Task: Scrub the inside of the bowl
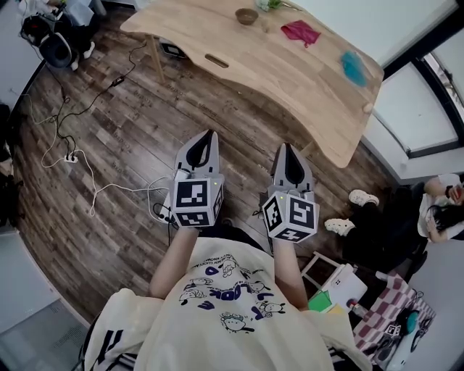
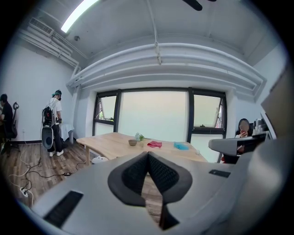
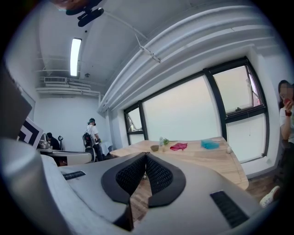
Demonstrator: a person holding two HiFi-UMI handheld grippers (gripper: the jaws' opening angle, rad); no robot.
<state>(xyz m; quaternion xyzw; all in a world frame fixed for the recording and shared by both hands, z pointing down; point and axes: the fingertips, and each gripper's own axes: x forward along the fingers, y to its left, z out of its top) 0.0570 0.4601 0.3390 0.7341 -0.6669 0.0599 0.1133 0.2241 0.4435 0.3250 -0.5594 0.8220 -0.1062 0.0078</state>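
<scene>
L grip (image 1: 210,138): jaws tip-to-tip, empty, over floor.
bowl (image 1: 246,16): far end of table (image 1: 290,72), straight ahead, well apart from both grips, approx. between their lines; neither clearly nearer.
R grip (image 1: 287,148): jaws together, empty.
pink cloth (image 1: 301,31), blue cloth (image 1: 354,67): right of bowl, R-grip side.

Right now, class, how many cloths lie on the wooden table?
2. The pink cloth lies near the far edge, just right of the bowl; the blue cloth lies farther right, toward the end of the table. None seems hidden.
</scene>
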